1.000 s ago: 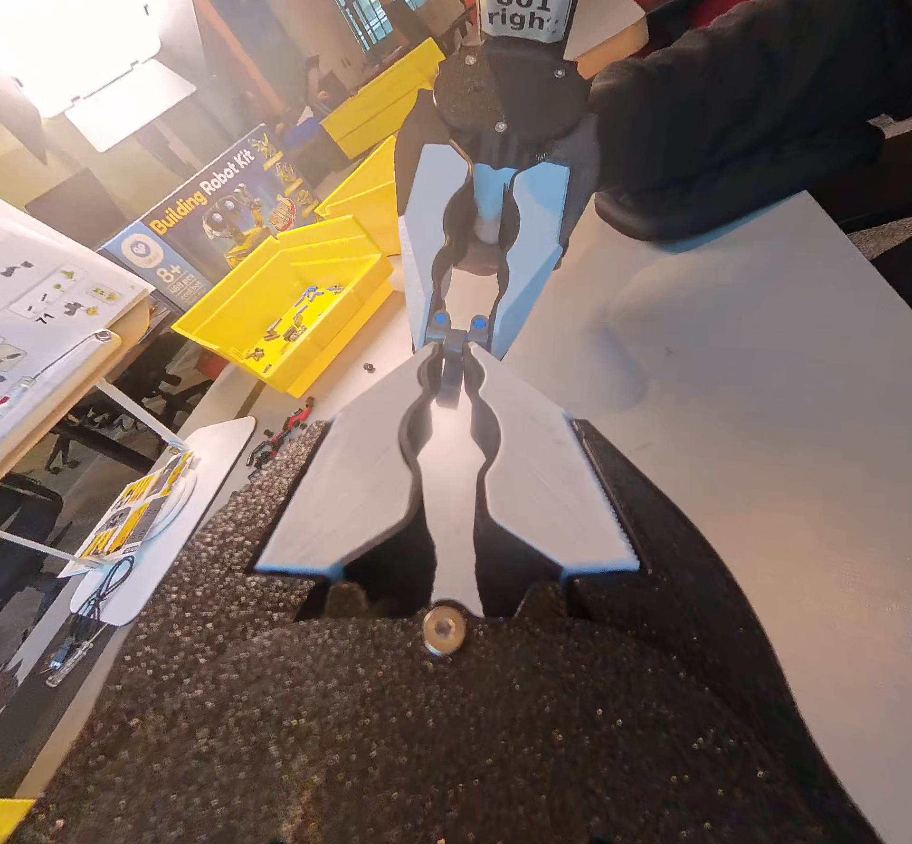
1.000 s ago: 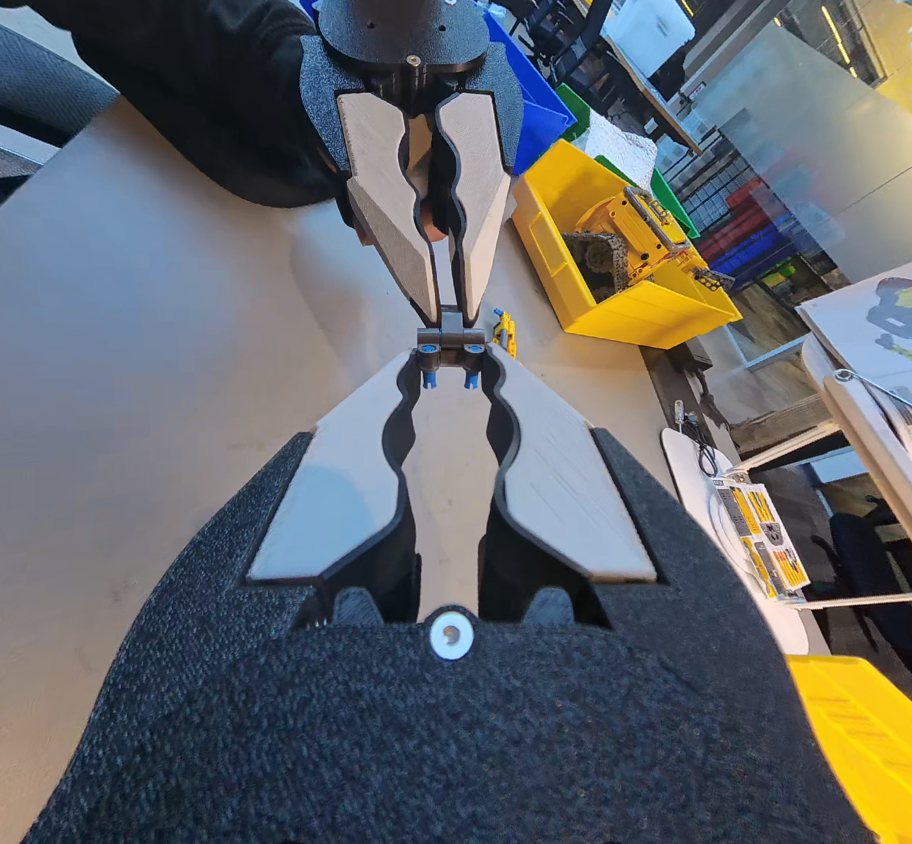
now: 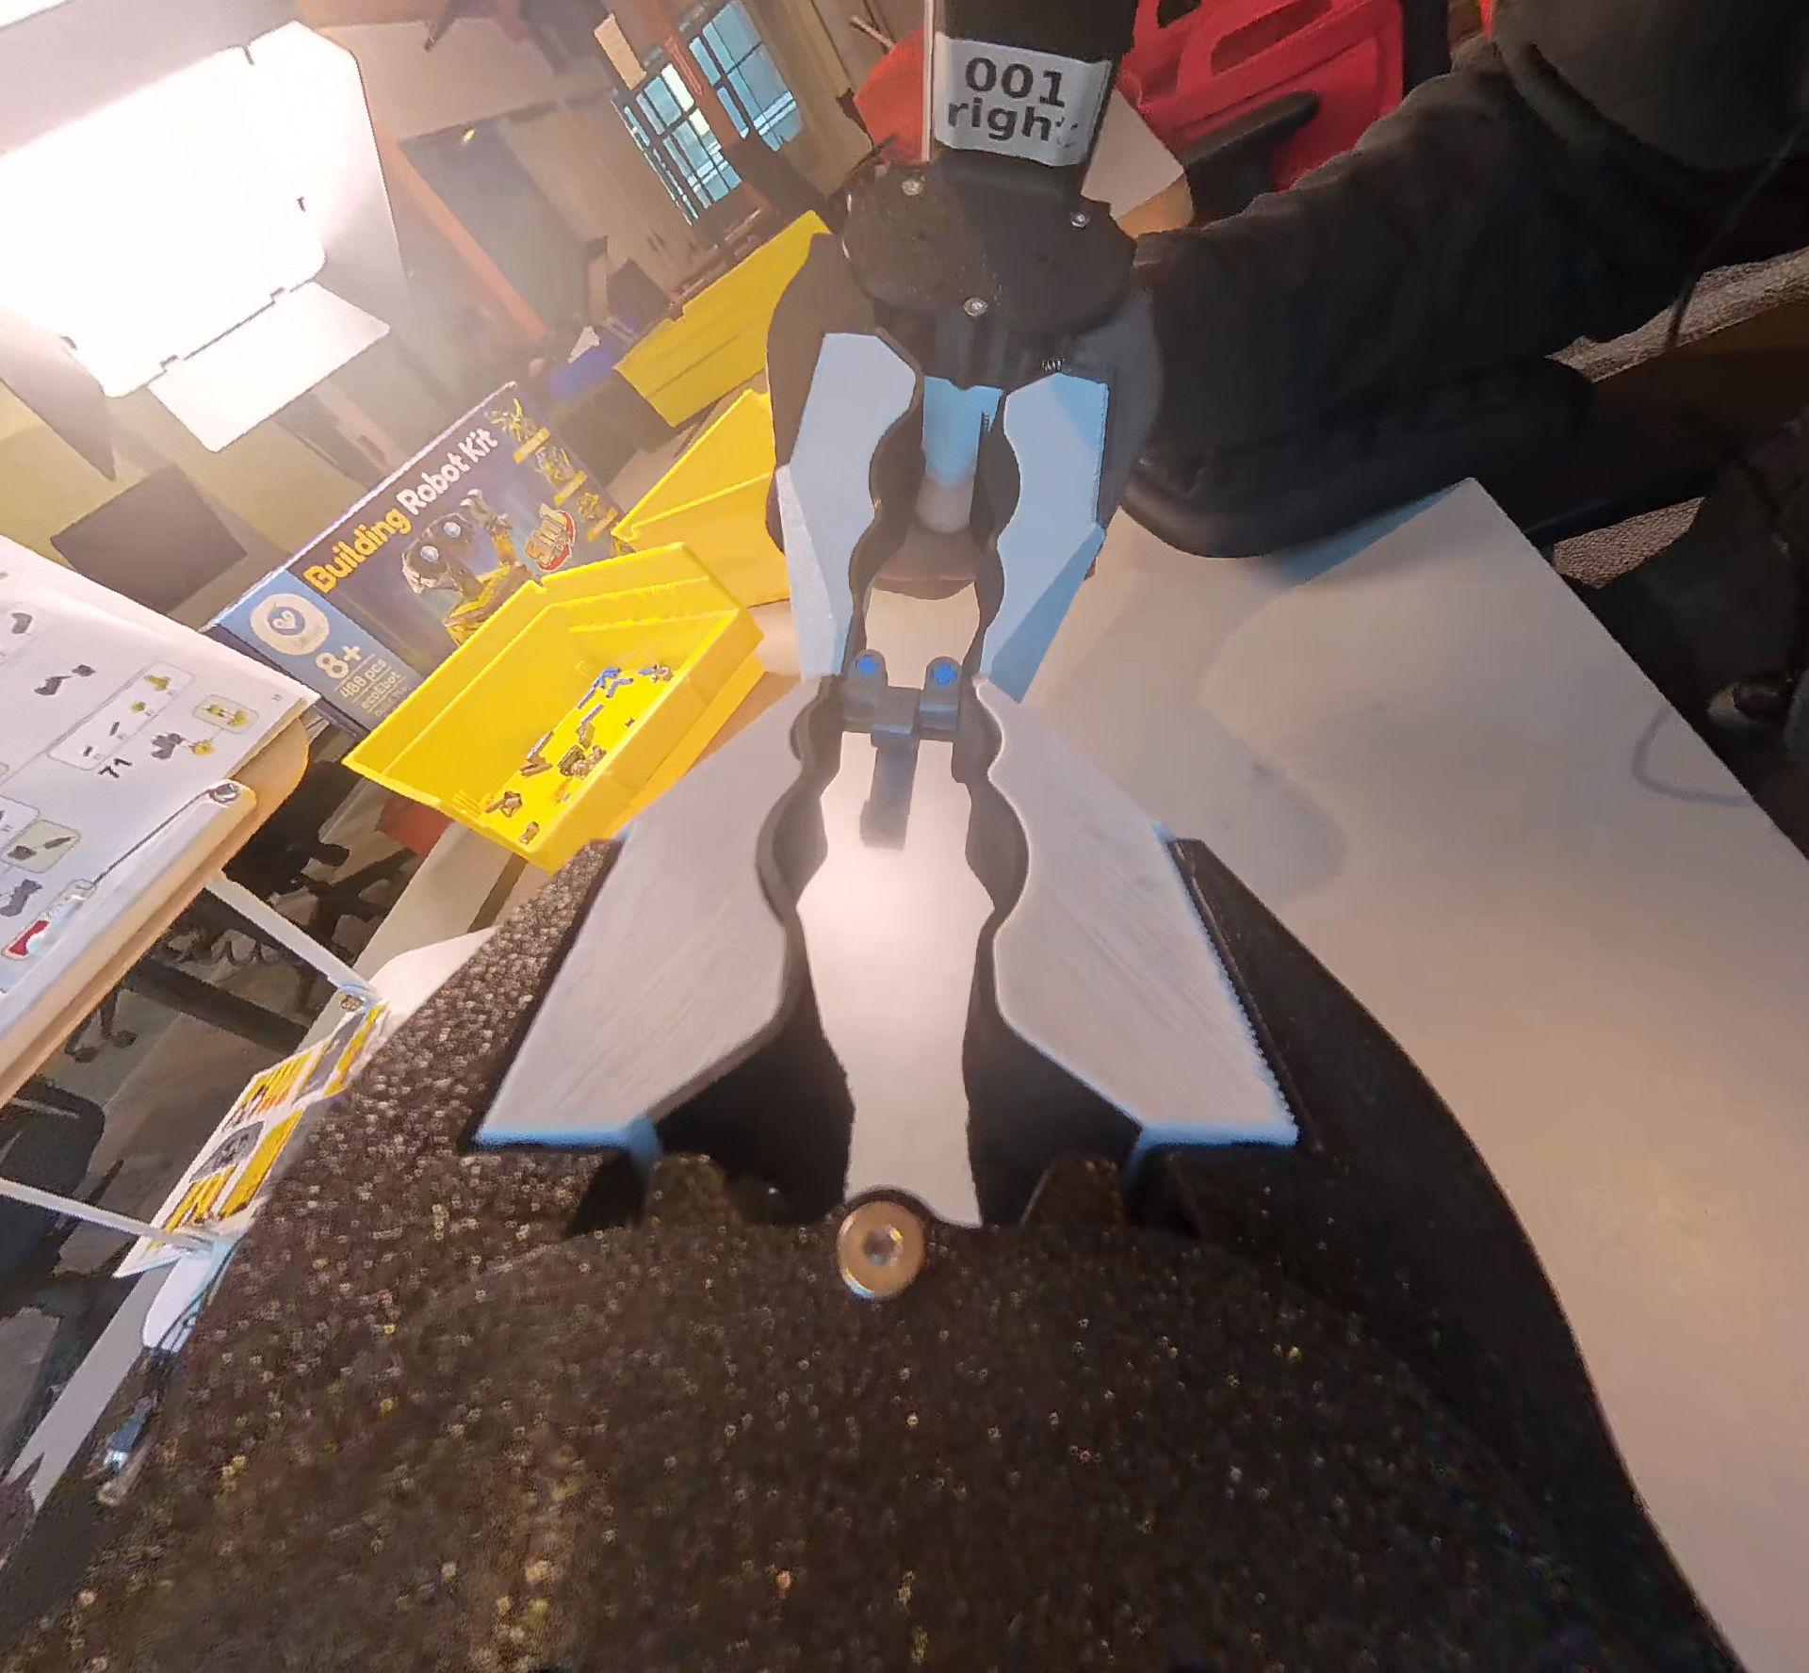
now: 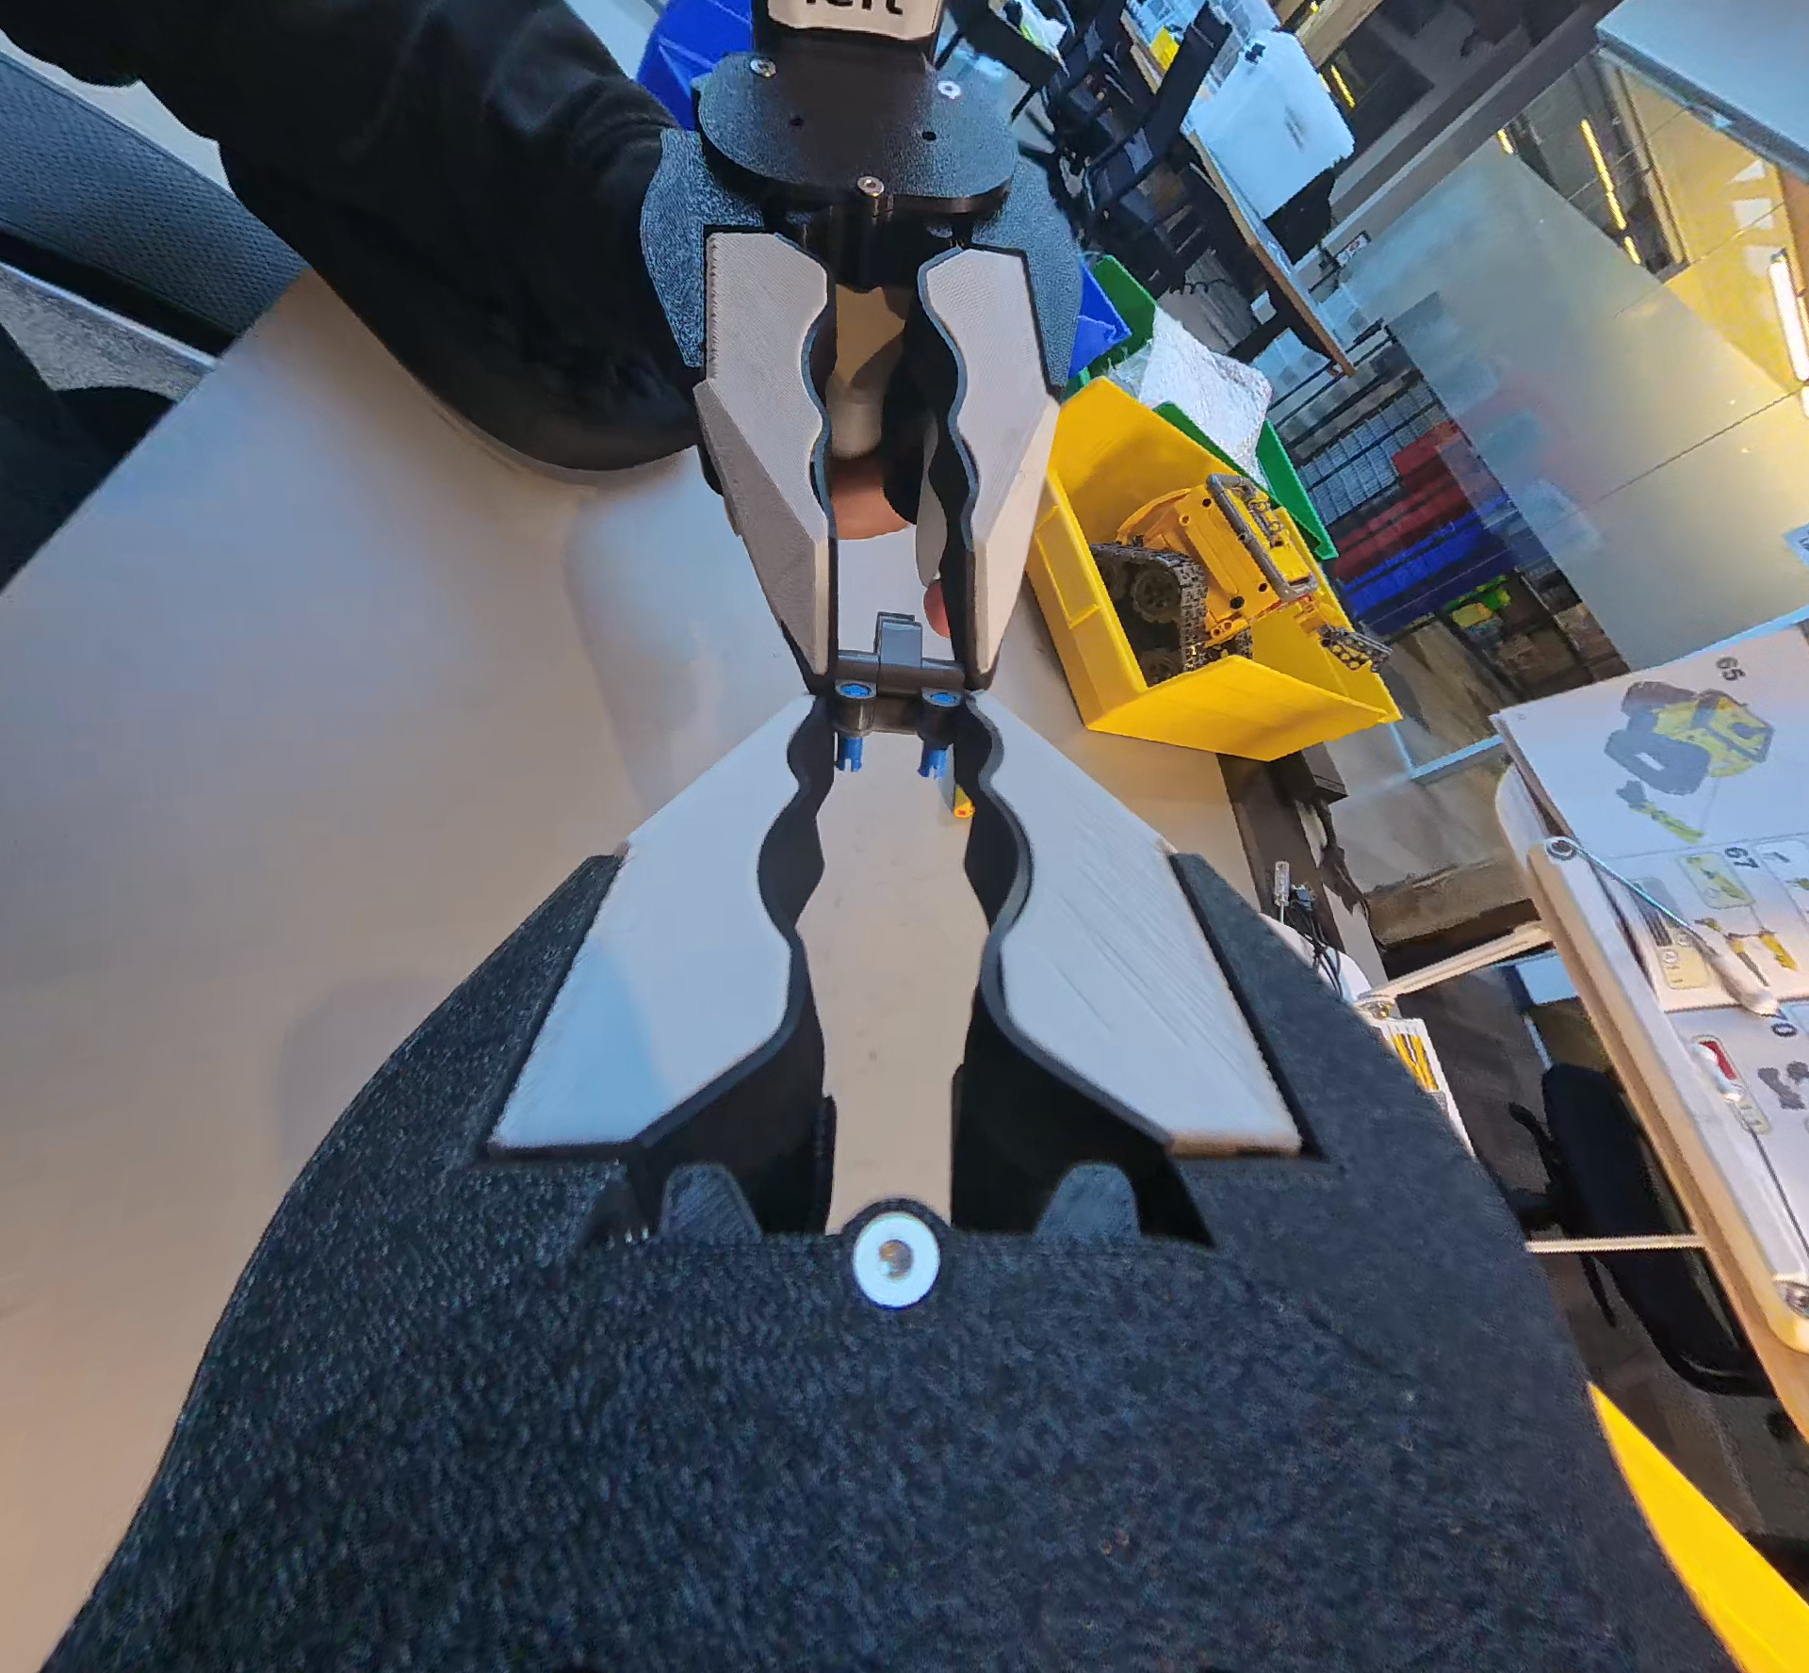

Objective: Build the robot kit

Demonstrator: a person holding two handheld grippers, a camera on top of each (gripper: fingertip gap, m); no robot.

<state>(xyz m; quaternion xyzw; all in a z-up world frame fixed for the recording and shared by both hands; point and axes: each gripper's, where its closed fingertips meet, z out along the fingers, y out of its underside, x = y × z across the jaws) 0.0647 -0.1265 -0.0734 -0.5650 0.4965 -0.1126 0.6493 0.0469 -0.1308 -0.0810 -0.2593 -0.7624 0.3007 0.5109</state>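
A small dark grey building piece (image 3: pixel 886 726) with two blue pins hangs over the pale table (image 3: pixel 1419 892) between both grippers, which meet tip to tip. My right gripper (image 4: pixel 896 711) is shut on the piece (image 4: pixel 896 677) at its two pin sleeves. It also shows in the left wrist view (image 3: pixel 905 672). My left gripper (image 3: pixel 905 696) stands spread open. Its tips flank the ends of the crossbar, and the piece's stem lies free between its fingers. It also shows in the right wrist view (image 4: pixel 899 667). Black-sleeved hands hold both grippers.
A yellow bin (image 3: pixel 587 726) of small parts, more yellow bins and a kit box (image 3: pixel 421 569) stand at the left, with an instruction booklet (image 3: pixel 88 745) on a stand. Another yellow bin (image 4: pixel 1253 706) holds a yellow tracked model. A small yellow part (image 4: pixel 962 804) lies on the table. The tips of both grippers are at nearly the same place.
My left gripper was shut on the piece's stem and has opened wide. My right gripper keeps its hold. Both grippers have risen a little above the table.
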